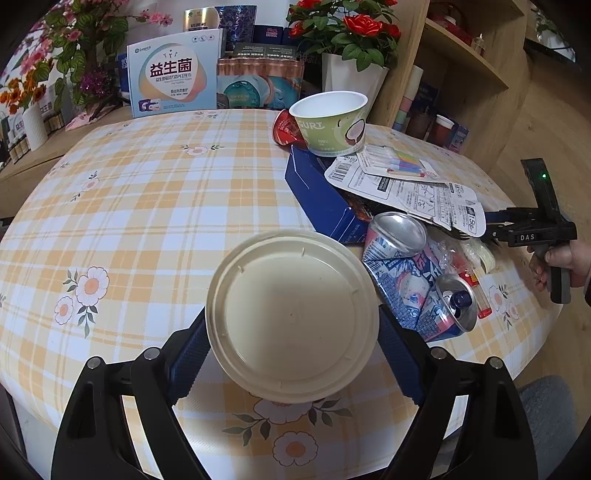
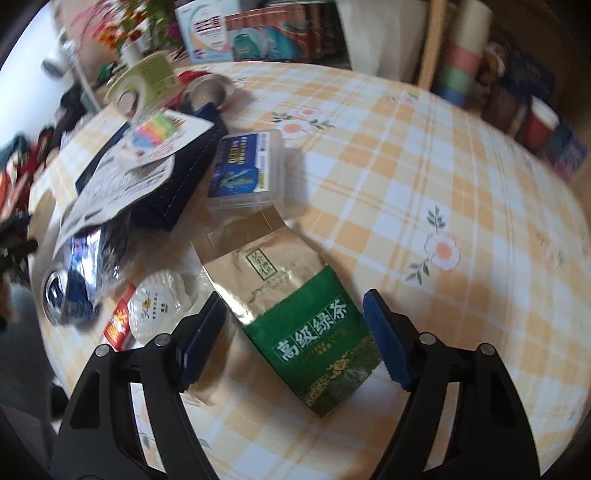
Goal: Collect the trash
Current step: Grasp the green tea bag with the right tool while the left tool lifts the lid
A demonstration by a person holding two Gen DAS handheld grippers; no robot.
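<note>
So the left gripper [image 1: 293, 345] has its jaws pinching a round cream lidded bowl [image 1: 291, 314] from both sides, wide grip because the bowl is wide, and I'd guess it's lifted a bit off the tabletop [image 1: 147, 192] since you can see flower print under its near edge. The right gripper [image 2: 295, 339] has its jaws spread on either side of a green and gold tea bag [image 2: 295, 306] lying flat, pads not touching it, so probably lining up to grab that next. Just past that sits the rest of the trash in a loose heap: a crushed can [image 1: 417, 273], a blue carton [image 1: 321, 195], torn blister packaging [image 1: 410, 184], a green yogurt cup [image 1: 332, 123]. The cloth is orange plaid with daisies. Behind it all, boxes, potted roses [image 1: 343, 29] and wooden shelves [image 1: 461, 55].
</note>
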